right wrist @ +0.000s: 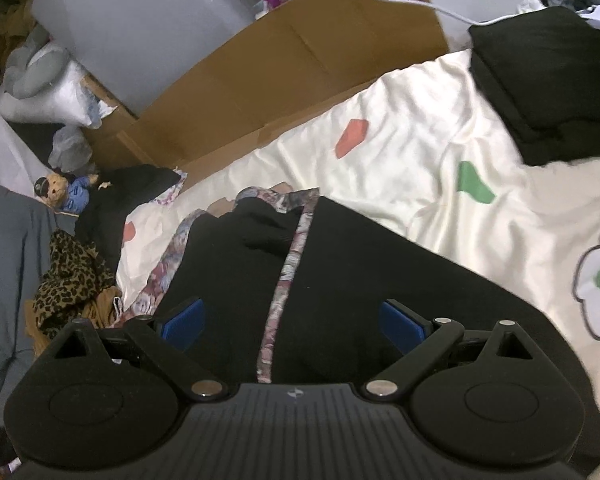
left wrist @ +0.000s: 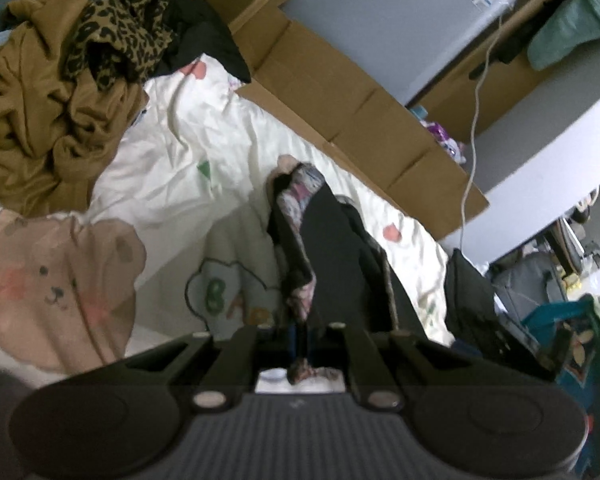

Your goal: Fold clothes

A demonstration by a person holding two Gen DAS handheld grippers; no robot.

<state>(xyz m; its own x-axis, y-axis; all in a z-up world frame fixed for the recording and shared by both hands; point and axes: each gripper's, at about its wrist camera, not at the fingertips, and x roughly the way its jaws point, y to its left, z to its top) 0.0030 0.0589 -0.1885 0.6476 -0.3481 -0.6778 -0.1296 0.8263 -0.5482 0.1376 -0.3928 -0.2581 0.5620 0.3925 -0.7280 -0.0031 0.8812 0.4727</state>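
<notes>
A black garment with floral trim (right wrist: 332, 264) lies spread on the cream bed sheet (right wrist: 420, 128). My right gripper (right wrist: 294, 322) is open just above it, its blue pads (right wrist: 184, 322) either side of the floral strip. In the left wrist view my left gripper (left wrist: 302, 338) is shut on an edge of the same black garment (left wrist: 332, 240), which rises in a bunched fold from the sheet (left wrist: 204, 136).
A heap of brown cloth (left wrist: 40, 120) and leopard-print cloth (left wrist: 120, 28) lies at the bed's far left. A bear-face pillow (left wrist: 56, 288) is near left. Folded black clothes (right wrist: 556, 92) sit at the right. Cardboard boxes (right wrist: 280, 68) line the bedside.
</notes>
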